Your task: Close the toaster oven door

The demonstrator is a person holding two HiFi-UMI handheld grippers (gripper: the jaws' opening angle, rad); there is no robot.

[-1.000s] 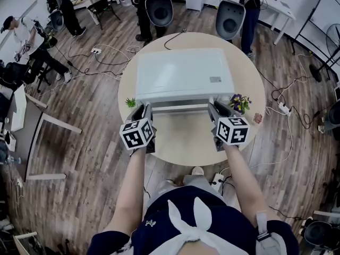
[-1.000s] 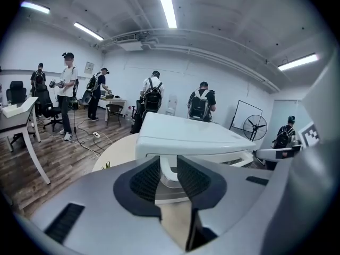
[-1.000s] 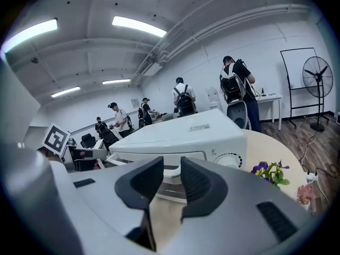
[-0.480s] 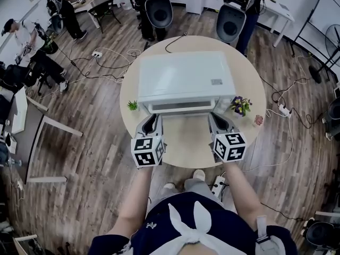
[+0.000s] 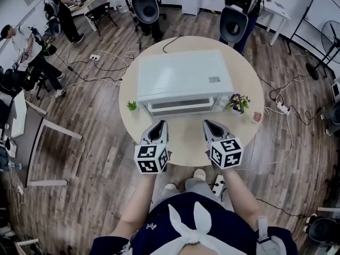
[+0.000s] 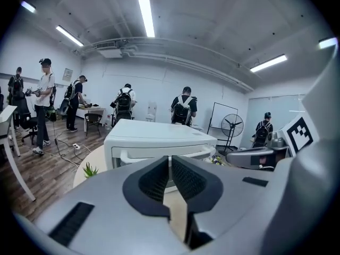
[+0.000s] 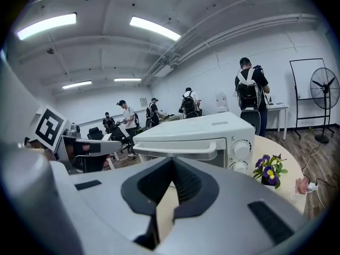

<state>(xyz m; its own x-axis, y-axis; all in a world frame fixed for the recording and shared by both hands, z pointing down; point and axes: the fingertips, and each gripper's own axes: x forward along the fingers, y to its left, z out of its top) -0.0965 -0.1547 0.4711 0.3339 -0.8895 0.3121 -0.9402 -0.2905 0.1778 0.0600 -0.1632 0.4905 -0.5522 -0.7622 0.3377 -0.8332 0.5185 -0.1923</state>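
A white toaster oven (image 5: 183, 78) stands on the round table (image 5: 186, 139), and its door (image 5: 183, 106) is up against the front. The door handle (image 7: 175, 149) runs across the front of the toaster oven (image 6: 159, 139). My left gripper (image 5: 161, 124) hovers over the table in front of the door's left end, clear of it, its jaws closing together on nothing. My right gripper (image 5: 206, 123) is in front of the door's right end, shut and empty. The pads of the left gripper (image 6: 170, 159) and of the right gripper (image 7: 172, 162) meet at their tips.
A small green plant (image 5: 131, 105) stands left of the oven; a pot of purple flowers (image 5: 239, 102) and a small pink thing (image 5: 257, 117) are to its right. Office chairs (image 5: 234, 21), floor cables (image 5: 101, 57) and several people surround the table.
The oven door has swung up from lowered to shut. Both grippers have drawn back from its ends toward me, and their jaws have closed.
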